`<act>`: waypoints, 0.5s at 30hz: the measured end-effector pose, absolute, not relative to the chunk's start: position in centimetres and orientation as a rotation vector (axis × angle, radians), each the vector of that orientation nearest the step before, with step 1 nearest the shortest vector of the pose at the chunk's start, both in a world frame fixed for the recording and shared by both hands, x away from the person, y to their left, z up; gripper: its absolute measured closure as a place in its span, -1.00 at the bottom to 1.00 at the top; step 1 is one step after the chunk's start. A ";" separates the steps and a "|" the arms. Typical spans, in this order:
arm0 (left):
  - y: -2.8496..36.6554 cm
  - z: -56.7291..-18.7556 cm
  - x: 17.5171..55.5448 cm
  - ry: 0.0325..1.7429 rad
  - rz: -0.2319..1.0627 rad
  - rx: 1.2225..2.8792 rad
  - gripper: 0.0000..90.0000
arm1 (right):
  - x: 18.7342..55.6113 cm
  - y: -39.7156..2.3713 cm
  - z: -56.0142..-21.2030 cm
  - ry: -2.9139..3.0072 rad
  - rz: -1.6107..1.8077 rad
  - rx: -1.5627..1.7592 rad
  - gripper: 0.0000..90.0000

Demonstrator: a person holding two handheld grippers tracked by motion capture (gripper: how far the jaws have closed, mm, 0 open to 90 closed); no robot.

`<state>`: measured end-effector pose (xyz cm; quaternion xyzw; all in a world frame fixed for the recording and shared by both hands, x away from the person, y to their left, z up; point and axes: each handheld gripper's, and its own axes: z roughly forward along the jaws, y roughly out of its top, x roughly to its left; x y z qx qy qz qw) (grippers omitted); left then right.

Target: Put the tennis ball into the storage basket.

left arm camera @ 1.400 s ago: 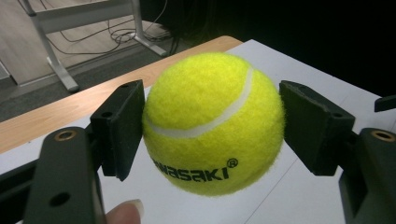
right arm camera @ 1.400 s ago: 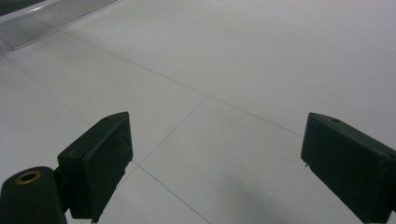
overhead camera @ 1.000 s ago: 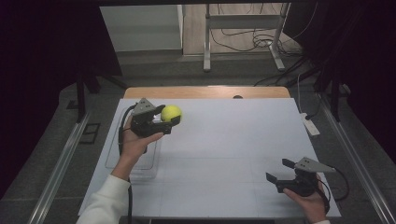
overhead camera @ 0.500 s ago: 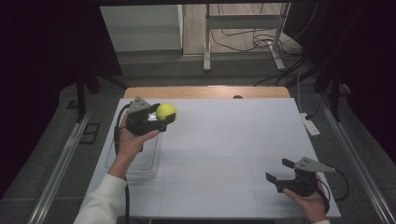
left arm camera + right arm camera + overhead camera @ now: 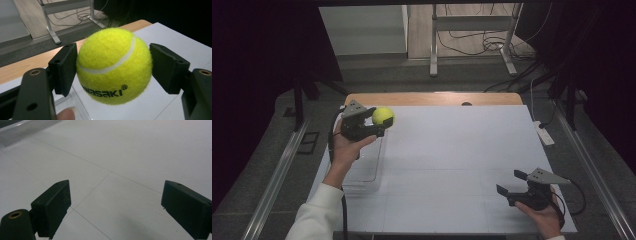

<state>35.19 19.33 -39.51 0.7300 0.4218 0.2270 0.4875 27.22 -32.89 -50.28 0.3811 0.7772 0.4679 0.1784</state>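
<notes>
A yellow tennis ball [image 5: 383,115] with black lettering is held above the far left part of the white table [image 5: 462,150]. My left gripper [image 5: 381,122] is shut on it. In the left gripper view the ball [image 5: 113,65] sits between the two black pads [image 5: 63,67], one on each side. A hand holds this gripper over a clear plastic container [image 5: 367,170]. My right gripper [image 5: 507,181] rests near the front right corner, open, with nothing between its jaws. In the right gripper view it [image 5: 115,205] looks across bare white tabletop.
A white power strip [image 5: 544,133] lies at the table's right edge. A strip of wooden tabletop [image 5: 432,98] shows along the far edge. Beyond the table stand a metal frame [image 5: 472,35] and loose cables on the floor.
The left hand has carried the ball a little to the left and farther away. The right gripper has stayed where it was.
</notes>
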 end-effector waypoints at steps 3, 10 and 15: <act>19.6 -39.5 35.3 1.036 0.558 1.776 -0.40 | 27.2 -32.9 -50.3 2.200 1.321 1.080 -0.80; 20.1 -39.3 35.8 1.058 0.572 1.777 -0.40 | 27.3 -32.9 -50.3 2.200 1.323 1.080 -0.80; 20.5 -39.2 36.1 1.075 0.584 1.776 -0.40 | 27.3 -32.8 -50.3 2.200 1.319 1.080 -0.80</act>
